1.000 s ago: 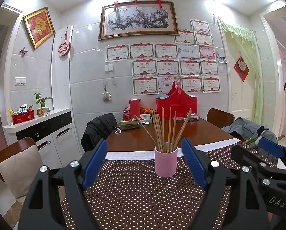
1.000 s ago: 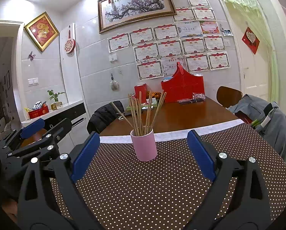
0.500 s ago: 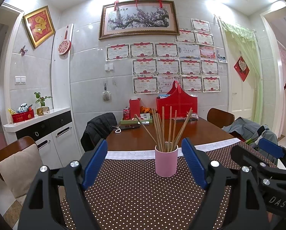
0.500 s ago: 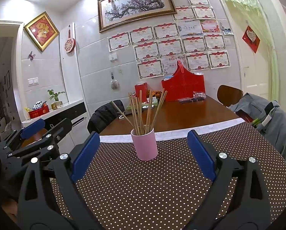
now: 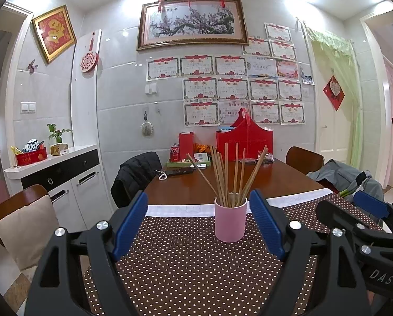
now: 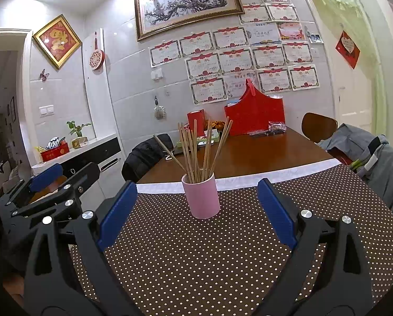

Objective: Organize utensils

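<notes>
Nearest the lens, the left gripper [image 5: 198,220] is hovering with its blue-padded jaws spread wide and gripping nothing; the right gripper [image 6: 197,210] is doing the same, released and empty, its lower frame running off the bottom edge. Both are sitting above the brown polka-dot tablecloth [image 5: 186,263] (its near edge is hidden behind the black gripper bodies). Just beyond the fingertips, a pink cup [image 5: 230,219] is standing upright on the cloth, touching neither gripper; wooden chopsticks [image 5: 226,176] are fanning out of it, their lower ends hidden inside, so the exact count is hard to tell. Farther back, the bare wooden table [image 5: 275,181] is carrying a red basket [image 5: 245,139] against the wall; small items beside it are blurring together.
</notes>
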Available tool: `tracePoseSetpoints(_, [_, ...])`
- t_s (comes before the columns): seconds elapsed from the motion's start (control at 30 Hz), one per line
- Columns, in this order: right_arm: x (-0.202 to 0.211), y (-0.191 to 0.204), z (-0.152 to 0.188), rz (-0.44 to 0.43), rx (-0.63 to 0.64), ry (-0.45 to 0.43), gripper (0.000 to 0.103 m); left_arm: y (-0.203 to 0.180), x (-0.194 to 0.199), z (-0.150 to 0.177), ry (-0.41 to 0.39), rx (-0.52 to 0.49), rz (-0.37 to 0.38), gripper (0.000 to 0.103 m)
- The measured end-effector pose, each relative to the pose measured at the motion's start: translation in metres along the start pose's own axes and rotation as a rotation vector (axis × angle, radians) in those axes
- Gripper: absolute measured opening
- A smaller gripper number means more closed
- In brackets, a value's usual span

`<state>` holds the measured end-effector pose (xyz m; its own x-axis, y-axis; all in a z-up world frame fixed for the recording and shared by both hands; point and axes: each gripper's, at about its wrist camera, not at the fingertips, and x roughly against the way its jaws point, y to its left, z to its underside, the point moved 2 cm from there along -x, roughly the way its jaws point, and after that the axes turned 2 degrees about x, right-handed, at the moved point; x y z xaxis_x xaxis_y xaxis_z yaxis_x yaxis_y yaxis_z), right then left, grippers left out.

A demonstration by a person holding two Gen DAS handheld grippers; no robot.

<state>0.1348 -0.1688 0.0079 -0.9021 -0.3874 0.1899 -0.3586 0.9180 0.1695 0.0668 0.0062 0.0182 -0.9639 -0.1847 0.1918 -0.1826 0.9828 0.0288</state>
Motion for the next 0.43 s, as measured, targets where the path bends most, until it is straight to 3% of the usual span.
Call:
tracePoseSetpoints(0.3, [-0.013, -0.001, 0.005, -0.001, -0.011, 0.044, 0.091, -0.002, -0.018, 0.005, 0.044, 0.002, 0.0, 0.078])
tracePoseSetpoints(0.43, [-0.029, -0.007, 0.006, 0.026, 0.004, 0.084, 0.091, -0.007, -0.037, 0.016, 0.101, -0.035, -0.013, 0.078])
